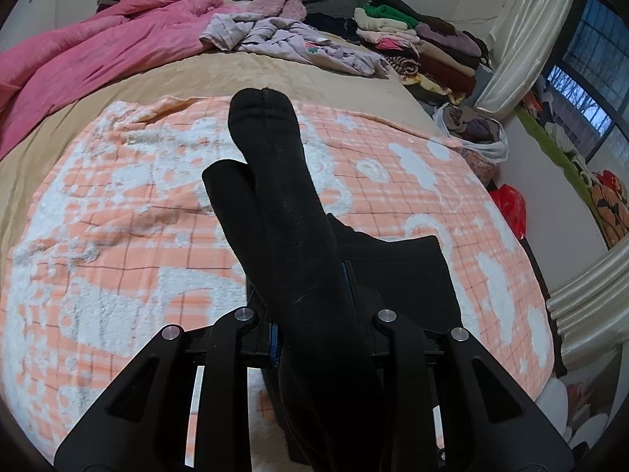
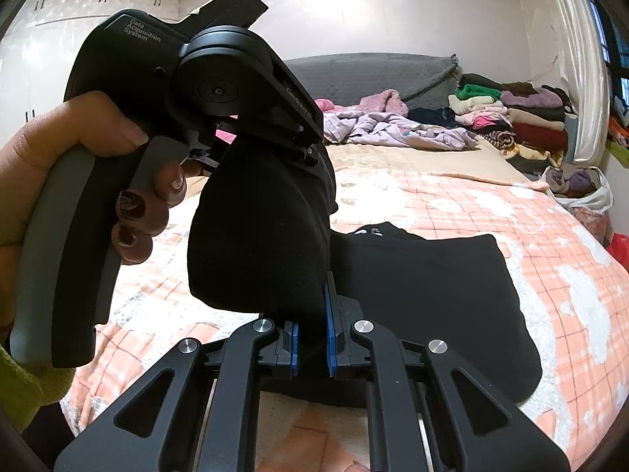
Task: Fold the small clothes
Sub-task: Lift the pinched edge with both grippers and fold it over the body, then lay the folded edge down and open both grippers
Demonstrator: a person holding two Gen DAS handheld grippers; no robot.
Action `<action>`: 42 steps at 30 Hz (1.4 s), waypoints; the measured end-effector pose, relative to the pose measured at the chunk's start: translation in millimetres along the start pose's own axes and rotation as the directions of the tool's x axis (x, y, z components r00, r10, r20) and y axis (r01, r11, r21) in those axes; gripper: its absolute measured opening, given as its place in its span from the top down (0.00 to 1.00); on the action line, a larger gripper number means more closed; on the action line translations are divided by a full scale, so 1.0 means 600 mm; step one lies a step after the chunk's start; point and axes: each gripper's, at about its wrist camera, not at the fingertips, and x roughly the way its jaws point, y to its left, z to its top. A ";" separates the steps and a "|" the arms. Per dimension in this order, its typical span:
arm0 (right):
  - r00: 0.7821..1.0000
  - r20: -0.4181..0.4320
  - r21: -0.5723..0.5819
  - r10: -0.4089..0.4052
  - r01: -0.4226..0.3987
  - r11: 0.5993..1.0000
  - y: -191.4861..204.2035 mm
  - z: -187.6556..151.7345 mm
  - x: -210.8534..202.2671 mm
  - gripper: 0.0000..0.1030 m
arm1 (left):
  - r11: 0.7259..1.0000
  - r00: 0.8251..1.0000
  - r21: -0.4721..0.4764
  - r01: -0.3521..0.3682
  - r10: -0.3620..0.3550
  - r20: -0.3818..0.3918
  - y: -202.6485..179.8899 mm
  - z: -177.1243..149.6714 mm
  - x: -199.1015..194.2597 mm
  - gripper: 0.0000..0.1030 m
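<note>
gripping black socks (image 1: 275,204): left tongs (image 1: 310,314), right tongs (image 2: 312,338) | lifted above blanket (image 1: 118,275)

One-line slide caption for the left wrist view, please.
Left gripper lifts a pair of black socks above the peach checked blanket.

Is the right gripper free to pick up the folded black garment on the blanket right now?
Probably not yet: the right gripper is shut on the black socks, also held by the left gripper. The folded black garment lies unobstructed just beyond.

Matt knit socks (image 1: 275,196), fleecy blanket (image 1: 118,275)
</note>
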 end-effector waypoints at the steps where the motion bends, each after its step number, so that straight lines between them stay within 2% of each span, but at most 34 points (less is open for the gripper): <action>1: 1.000 0.000 0.003 -0.002 0.002 1.000 -0.004 -0.001 -0.001 0.91 | 1.000 1.000 0.005 0.000 0.000 -0.001 -0.006 0.001 0.002 0.84; 17: 1.000 -0.021 0.080 -0.021 0.023 0.997 -0.076 -0.018 -0.002 0.91 | 0.998 0.999 0.060 0.013 -0.011 -0.035 -0.080 -0.003 0.060 0.84; 28: 0.999 -0.040 0.109 -0.033 0.037 0.993 -0.104 -0.027 0.005 0.91 | 0.997 0.998 0.081 0.019 -0.013 -0.067 -0.107 -0.004 0.096 0.84; 42: 0.996 -0.076 0.154 -0.053 0.065 0.986 -0.155 -0.048 0.020 0.91 | 0.993 0.992 0.118 0.020 -0.004 -0.129 -0.158 -0.014 0.155 0.84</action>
